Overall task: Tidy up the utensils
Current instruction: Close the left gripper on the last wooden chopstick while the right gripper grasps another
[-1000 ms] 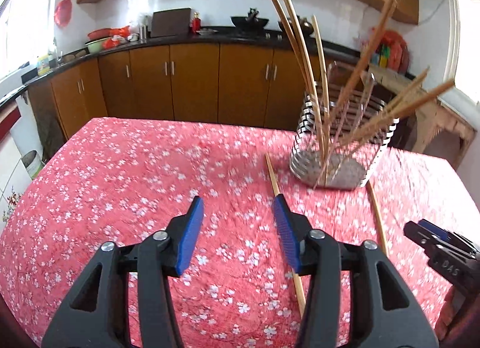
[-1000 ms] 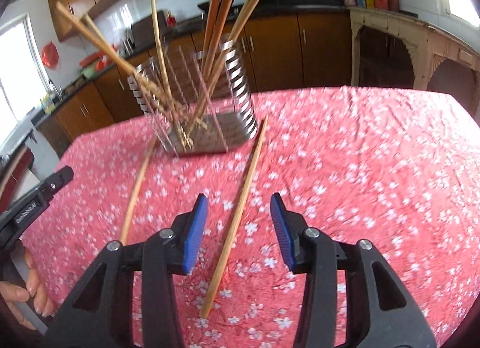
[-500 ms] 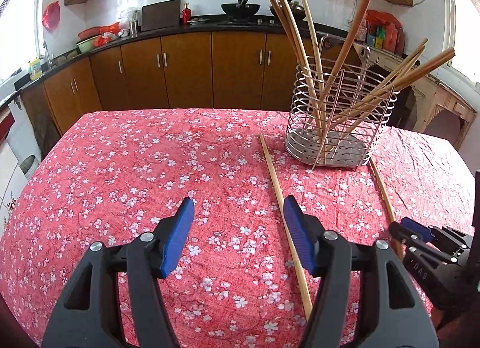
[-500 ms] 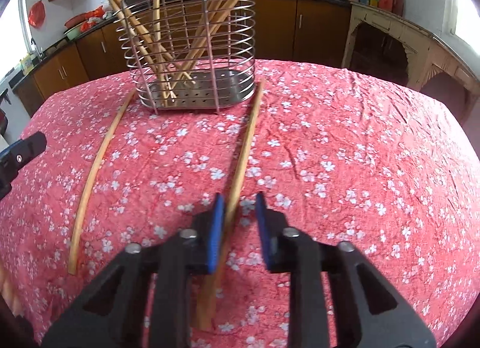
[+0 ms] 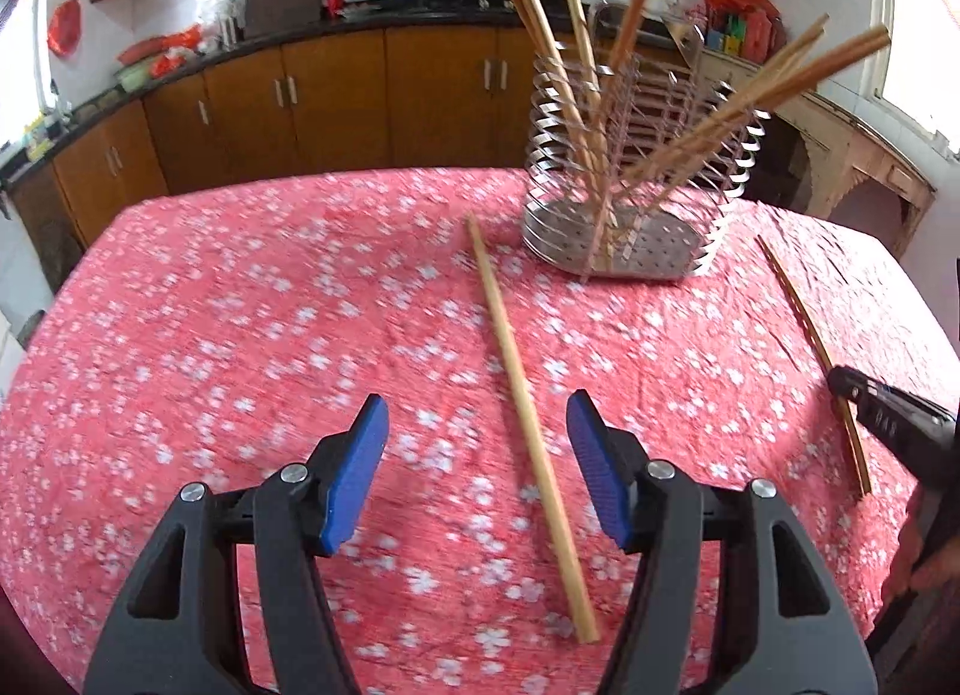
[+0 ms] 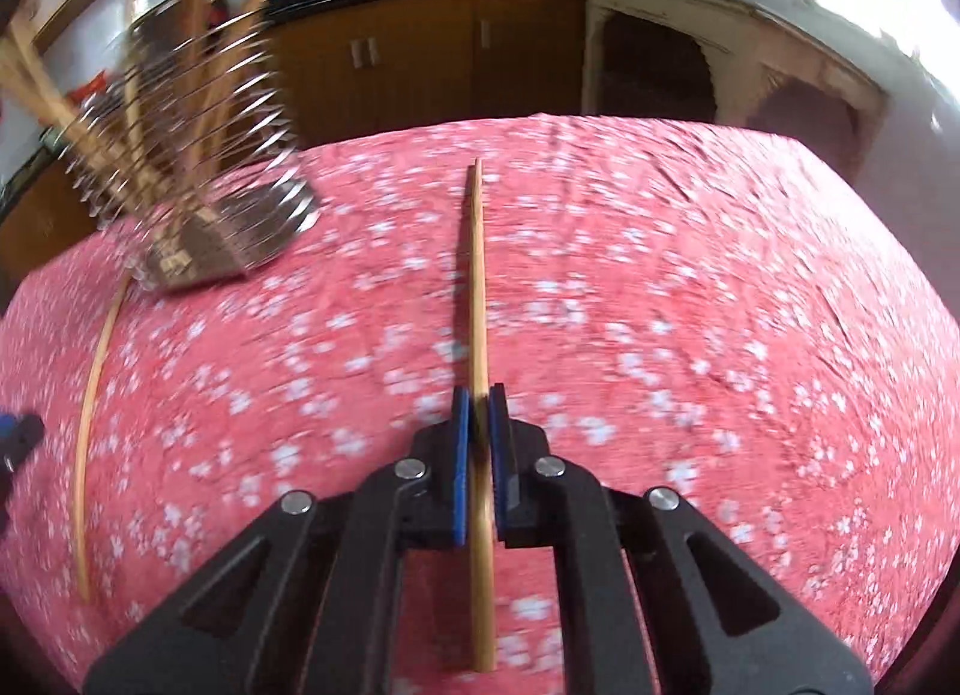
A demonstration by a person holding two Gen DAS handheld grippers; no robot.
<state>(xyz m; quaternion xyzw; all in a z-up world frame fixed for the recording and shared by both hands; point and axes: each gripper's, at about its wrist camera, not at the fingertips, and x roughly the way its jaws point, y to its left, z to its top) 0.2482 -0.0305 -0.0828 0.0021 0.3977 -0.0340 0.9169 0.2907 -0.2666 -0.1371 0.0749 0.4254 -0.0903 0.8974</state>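
Chopstick (image 6: 477,299) clamped between right gripper (image 6: 478,413) fingers, pointing forward

Table under a red blossom-print cloth

The table (image 5: 252,299) is covered by a red tablecloth (image 6: 690,287) with white flowers (creased near the far edge). On it stand a wire utensil basket (image 5: 630,203) with chopsticks leaning out and one loose chopstick (image 5: 522,395) lying lengthwise just left of the basket. A second chopstick (image 5: 810,335) lies to the basket's right.
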